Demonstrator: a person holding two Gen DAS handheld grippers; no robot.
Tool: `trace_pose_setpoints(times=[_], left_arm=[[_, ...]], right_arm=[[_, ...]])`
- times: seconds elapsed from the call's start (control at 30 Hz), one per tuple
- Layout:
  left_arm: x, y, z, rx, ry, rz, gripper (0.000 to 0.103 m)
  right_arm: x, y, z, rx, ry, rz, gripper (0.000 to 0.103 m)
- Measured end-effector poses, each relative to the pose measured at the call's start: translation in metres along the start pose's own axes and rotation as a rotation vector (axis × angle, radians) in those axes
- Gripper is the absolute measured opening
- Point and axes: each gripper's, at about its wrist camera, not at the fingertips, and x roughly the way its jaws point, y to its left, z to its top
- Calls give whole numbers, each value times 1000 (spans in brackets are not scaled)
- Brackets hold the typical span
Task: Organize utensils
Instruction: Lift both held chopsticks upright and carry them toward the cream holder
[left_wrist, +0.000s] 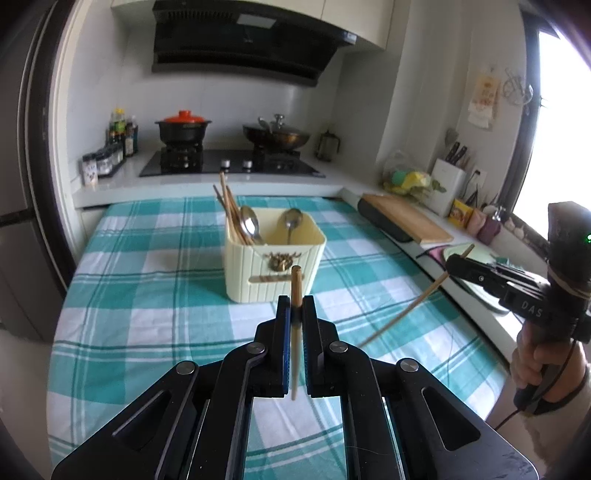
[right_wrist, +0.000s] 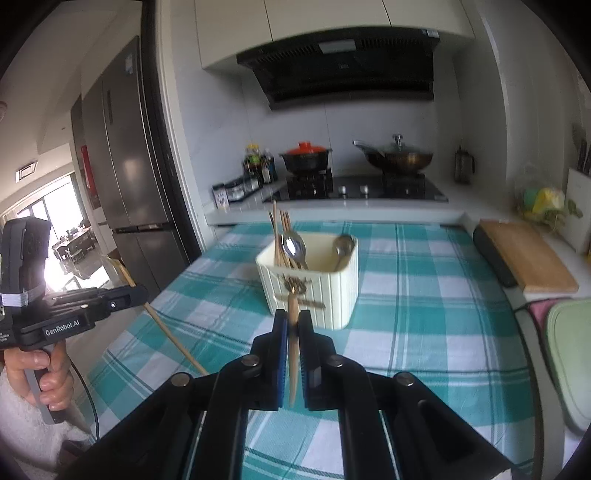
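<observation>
Both pairs of fingers are clamped tight, the left gripper (left_wrist: 296, 306) on a pale wooden chopstick (left_wrist: 295, 291) and the right gripper (right_wrist: 293, 321) on a second chopstick (right_wrist: 292, 310), above a teal-checked tablecloth (left_wrist: 129, 325) in a kitchen. At twelve o'clock from each stands the ribbed cream utensil box (left_wrist: 273, 266), holding chopsticks and metal spoons. Each gripper tilts downward toward it, gripped by a hand (right_wrist: 44, 373).

Cloth is what the table's covered in: a teal and white checked tablecloth (left_wrist: 147, 295), matt and a bit creased. The cream holder (left_wrist: 273, 266) looks like ribbed plastic with a soft sheen. Shiny metal spoons (left_wrist: 250, 221) are stood in it beside pale wooden chopsticks (left_wrist: 227, 206). A bare wood cutting board (left_wrist: 406, 218) can be seen, plus a glossy black glass hob (left_wrist: 229, 166).
</observation>
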Motion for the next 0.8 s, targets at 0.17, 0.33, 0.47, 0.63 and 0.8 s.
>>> trace_pose_setpoints(times=[0.17,0.33,0.47,0.63,0.8], left_arm=[[-10,-7,5,13,-21,-1,4],[-23,-15,10,47,-46,7,4],[-32,-19,14,65,-68,17,4],[-36,-22,19,78,-80,25,4],[-41,-26,19,107,-96,46,4]], right_arm=[[-14,4,14,-12,-44,-5,6],[-25,9,24,-29,-51,0,6],[-36,12,29,-37,-65,3,6],[-44,14,37,-45,-80,-2,6],[-48,16,42,-54,-90,-5,6]])
